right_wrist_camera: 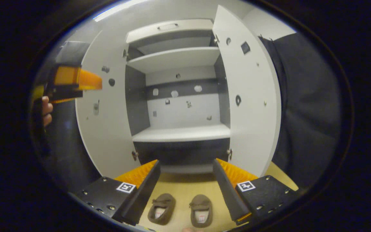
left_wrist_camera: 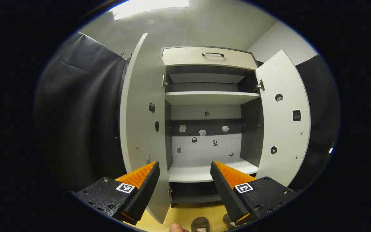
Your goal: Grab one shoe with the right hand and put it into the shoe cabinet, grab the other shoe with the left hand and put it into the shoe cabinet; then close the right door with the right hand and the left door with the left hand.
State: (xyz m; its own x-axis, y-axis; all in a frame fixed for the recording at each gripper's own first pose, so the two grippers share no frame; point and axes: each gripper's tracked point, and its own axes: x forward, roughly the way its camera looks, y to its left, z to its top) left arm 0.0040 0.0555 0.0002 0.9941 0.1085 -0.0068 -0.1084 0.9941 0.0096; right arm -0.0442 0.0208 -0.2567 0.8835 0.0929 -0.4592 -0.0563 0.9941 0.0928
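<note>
Two brown shoes stand side by side on the yellow floor in front of the cabinet: one shoe (right_wrist_camera: 162,208) on the left, the other shoe (right_wrist_camera: 201,210) on the right. My right gripper (right_wrist_camera: 185,168) hangs open above them, empty. The shoe cabinet (right_wrist_camera: 180,133) stands with both doors swung out, left door (right_wrist_camera: 103,122) and right door (right_wrist_camera: 250,96). My left gripper (left_wrist_camera: 184,168) is open and empty, held higher, facing the lower shelf (left_wrist_camera: 204,172). In the left gripper view a shoe (left_wrist_camera: 200,224) peeks in at the bottom. The left gripper (right_wrist_camera: 76,82) also appears in the right gripper view, at far left.
The cabinet has an upper shelf (left_wrist_camera: 211,96) and a drawer with a handle (left_wrist_camera: 213,54) on top. Black cloth walls (left_wrist_camera: 79,112) flank both open doors. A hand (right_wrist_camera: 46,111) holds the left gripper. A fingertip (left_wrist_camera: 176,228) shows at the bottom edge.
</note>
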